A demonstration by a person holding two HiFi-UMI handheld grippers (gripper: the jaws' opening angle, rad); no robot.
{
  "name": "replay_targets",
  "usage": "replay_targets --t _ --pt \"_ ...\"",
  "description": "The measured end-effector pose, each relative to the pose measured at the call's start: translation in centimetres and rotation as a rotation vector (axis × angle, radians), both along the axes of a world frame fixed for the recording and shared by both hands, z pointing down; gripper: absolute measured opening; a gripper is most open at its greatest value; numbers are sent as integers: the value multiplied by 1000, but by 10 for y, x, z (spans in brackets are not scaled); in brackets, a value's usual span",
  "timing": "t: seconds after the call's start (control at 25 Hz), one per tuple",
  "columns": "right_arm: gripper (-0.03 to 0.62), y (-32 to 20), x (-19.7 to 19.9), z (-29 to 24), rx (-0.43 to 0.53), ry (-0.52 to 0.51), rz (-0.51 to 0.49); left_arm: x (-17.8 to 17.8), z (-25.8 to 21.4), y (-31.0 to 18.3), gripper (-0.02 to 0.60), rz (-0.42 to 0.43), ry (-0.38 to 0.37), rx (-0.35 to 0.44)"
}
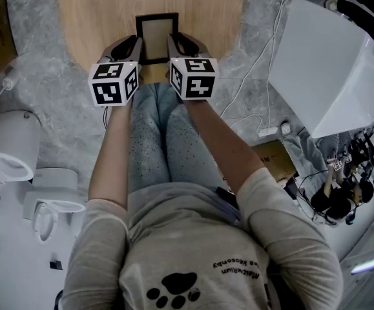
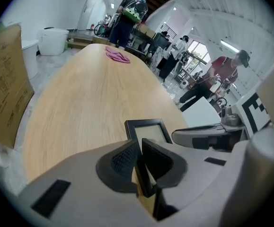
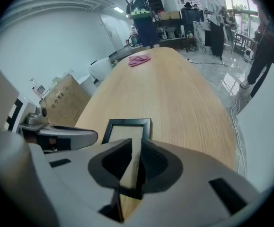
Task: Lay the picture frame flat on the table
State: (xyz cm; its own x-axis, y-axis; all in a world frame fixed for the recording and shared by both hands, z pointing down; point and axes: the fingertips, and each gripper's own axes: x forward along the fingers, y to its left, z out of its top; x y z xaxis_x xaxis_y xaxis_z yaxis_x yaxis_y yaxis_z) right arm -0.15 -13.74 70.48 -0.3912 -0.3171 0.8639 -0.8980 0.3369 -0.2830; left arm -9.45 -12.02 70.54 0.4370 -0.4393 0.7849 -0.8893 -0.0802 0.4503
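A small black picture frame (image 1: 157, 36) with a pale insert sits at the near edge of the oval wooden table (image 1: 90, 11). My left gripper (image 1: 135, 45) is shut on its left side bar. In the left gripper view that black bar (image 2: 148, 129) runs between the pads of the left gripper (image 2: 140, 145). My right gripper (image 1: 174, 44) is shut on the right side bar. The frame (image 3: 127, 126) passes between the pads of the right gripper (image 3: 136, 145) there. I cannot tell whether the frame's back rests on the table.
A pink cloth (image 3: 139, 59) lies far down the table. A large white box (image 1: 322, 70) and cables (image 1: 258, 76) are on the floor at right, with white devices (image 1: 6, 147) at left. A cardboard box (image 2: 4, 79) stands beside the table. People stand in the background.
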Motion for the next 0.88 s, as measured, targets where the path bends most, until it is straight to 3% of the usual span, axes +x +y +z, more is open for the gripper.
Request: replay_targets --t 0.08,0.44,0.88 --pt "43 -1 1 -6 13 -8 -5 4 -5 -1 28 -5 1 8" --pt "11 -6 0 -46 58 -35 -9 4 -41 -7 9 -24 -32 54" --pt "9 -14 -2 -141 190 -59 2 -3 -146 -23 9 -70 -44 203"
